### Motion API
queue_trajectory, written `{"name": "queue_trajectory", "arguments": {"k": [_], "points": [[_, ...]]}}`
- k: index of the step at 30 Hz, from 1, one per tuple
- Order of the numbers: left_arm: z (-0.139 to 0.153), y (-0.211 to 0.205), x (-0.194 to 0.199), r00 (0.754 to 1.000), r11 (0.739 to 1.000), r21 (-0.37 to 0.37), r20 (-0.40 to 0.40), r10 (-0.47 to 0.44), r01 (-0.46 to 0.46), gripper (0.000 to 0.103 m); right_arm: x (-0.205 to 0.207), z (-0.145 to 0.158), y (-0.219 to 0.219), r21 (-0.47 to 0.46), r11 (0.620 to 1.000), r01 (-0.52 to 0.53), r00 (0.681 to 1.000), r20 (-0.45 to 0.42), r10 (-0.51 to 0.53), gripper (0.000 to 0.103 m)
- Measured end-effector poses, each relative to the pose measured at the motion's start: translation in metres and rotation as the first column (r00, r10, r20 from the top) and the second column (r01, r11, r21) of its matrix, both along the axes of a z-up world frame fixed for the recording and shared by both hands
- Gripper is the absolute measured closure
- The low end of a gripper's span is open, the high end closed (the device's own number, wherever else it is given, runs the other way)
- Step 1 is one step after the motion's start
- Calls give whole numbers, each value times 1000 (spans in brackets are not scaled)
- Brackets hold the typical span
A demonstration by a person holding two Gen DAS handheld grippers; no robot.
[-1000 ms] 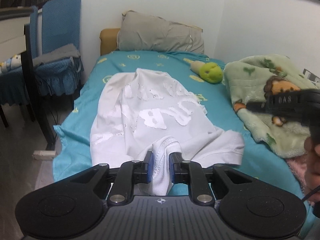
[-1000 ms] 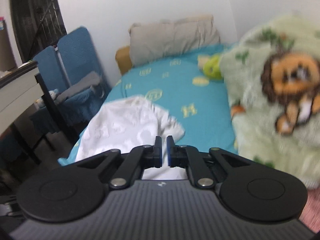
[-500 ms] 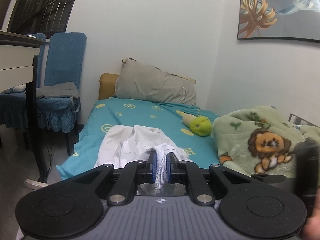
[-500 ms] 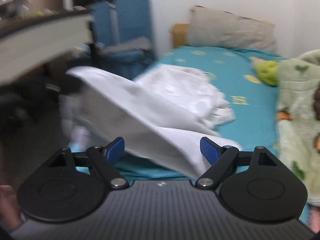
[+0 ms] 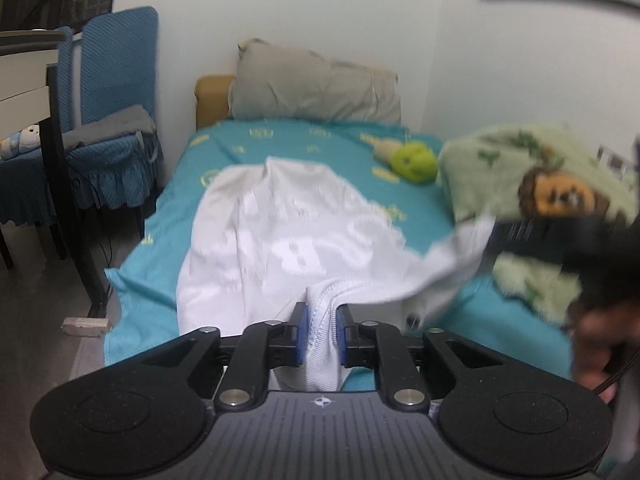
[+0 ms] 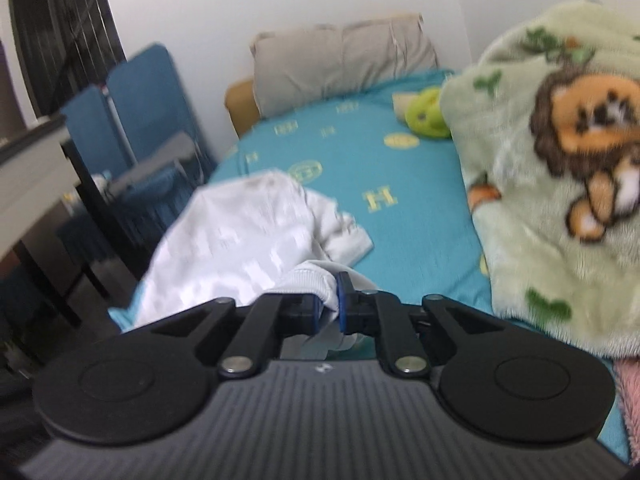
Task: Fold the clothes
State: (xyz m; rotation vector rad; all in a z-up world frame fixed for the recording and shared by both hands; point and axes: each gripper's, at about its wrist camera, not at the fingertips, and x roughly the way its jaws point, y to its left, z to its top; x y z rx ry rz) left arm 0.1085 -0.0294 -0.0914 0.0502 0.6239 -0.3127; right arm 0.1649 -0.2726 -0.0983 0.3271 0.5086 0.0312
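The right gripper [image 6: 329, 306] stood wide open half a second ago with white cloth draped across its gap; its jaws have just been closing and now clamp a bunched hem of the white shirt [image 5: 288, 236]. The left gripper [image 5: 319, 334] has eased slightly wider but its pads still pinch a ribbed edge of the same shirt. So both near corners are now held. The shirt lies spread on the teal bed [image 5: 280, 140], near end lifted toward the grippers, left of the green blanket [image 5: 520, 168]. With 2 grips secured, the fold can probably begin.
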Motion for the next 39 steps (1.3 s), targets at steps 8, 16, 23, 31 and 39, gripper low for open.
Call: {"name": "queue_trajectory", "arguments": {"k": [8, 16, 23, 31, 39], "points": [[-29, -23, 4, 1000, 971, 240, -21, -18, 23, 69, -6, 10, -9, 56, 998, 29, 998, 57, -32, 91], [-23, -21, 0, 992, 928, 357, 106, 69, -103, 50, -19, 19, -21, 90, 989, 113, 982, 144, -126, 91], [-26, -14, 5, 993, 921, 370, 39, 111, -117, 46, -20, 22, -25, 54, 985, 162, 974, 151, -168, 90], [11, 25, 10, 931, 907, 219, 150, 334, -361, 31, 10, -13, -28, -104, 976, 191, 974, -104, -201, 39], [43, 41, -1, 871, 891, 80, 265, 414, -448, 27, 10, -42, -15, -225, 971, 82, 948, -282, -146, 29]]}}
